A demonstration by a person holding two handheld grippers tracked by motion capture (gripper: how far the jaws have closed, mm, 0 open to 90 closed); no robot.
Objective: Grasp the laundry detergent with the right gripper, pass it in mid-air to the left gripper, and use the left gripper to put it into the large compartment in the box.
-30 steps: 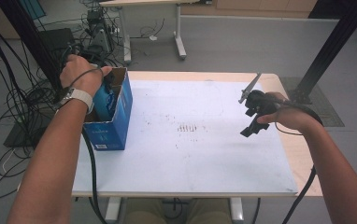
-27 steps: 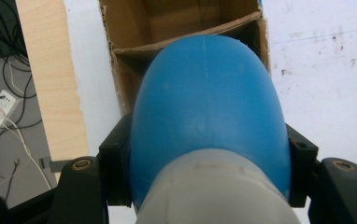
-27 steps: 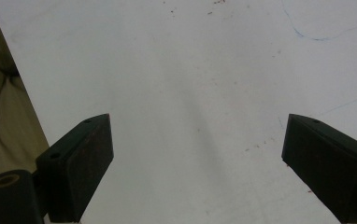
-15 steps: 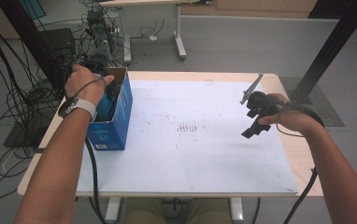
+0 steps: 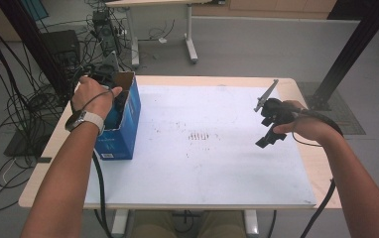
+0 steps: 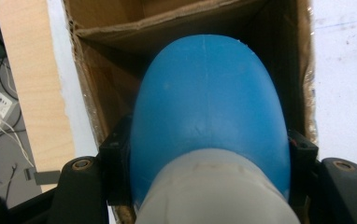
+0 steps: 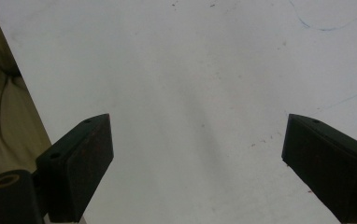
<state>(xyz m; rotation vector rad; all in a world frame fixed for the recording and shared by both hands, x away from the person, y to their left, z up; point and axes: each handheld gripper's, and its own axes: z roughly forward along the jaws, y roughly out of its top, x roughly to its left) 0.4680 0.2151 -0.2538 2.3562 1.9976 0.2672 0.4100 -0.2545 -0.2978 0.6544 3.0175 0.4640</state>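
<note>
A blue cardboard box (image 5: pixel 125 130) stands open-topped at the left edge of the white mat (image 5: pixel 202 168). My left gripper (image 6: pixel 209 154) reaches down into it, shut on a rounded blue object (image 6: pixel 209 98) with a pale grey lower part; brown box walls (image 6: pixel 104 60) surround it. In the high view the person's left hand (image 5: pixel 93 94) covers most of that gripper at the box mouth. My right gripper (image 5: pixel 268 139) hovers over the right side of the mat, jaws wide apart. Nothing lies between them in the right gripper view (image 7: pixel 195 154).
The wooden table (image 5: pixel 43 163) shows a bare strip left of the box. Cables and equipment (image 5: pixel 53 49) lie on the floor beyond the left edge. A black post (image 5: pixel 351 49) rises at the back right. A second desk's legs (image 5: pixel 190 29) stand behind.
The left hand has sunk lower, carrying the blue object deeper into the box. The right hand and its gripper have stayed in place.
</note>
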